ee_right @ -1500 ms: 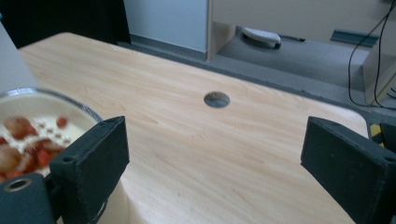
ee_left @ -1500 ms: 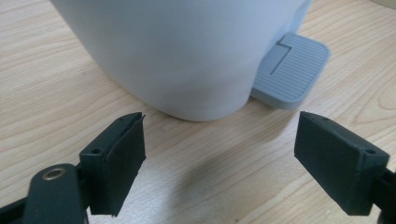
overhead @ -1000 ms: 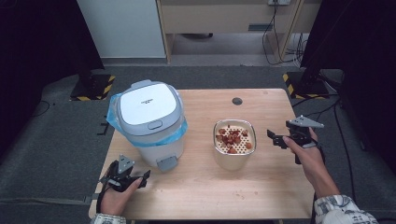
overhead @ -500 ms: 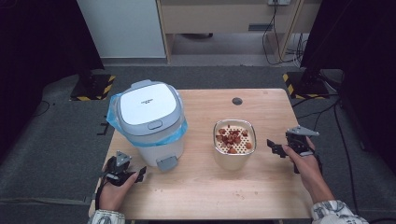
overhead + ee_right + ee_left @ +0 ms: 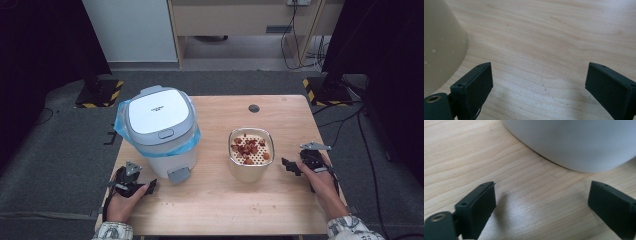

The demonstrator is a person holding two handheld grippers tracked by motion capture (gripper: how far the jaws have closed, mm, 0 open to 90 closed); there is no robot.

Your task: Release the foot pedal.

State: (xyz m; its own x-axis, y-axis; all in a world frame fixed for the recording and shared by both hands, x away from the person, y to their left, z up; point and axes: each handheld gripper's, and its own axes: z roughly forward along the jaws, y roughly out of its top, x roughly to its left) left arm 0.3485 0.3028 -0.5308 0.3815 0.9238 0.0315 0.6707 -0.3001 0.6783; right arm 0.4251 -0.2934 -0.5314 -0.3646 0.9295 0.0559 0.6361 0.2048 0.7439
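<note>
Pale grained wood table (image 5: 215, 205), rounded white bin (image 5: 159, 131), perforated steel container (image 5: 251, 155)

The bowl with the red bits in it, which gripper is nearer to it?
Right. The right gripper sits just off the right side of the bowl, jaws open; the left gripper is across the table by the white bin.

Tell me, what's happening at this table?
A person holds a claw in each hand, both open and empty, low over the wooden table. The left claw sits by the white bin with the blue bag. The right claw sits beside the metal bowl of reddish food scraps. Nothing is grabbed yet.
</note>
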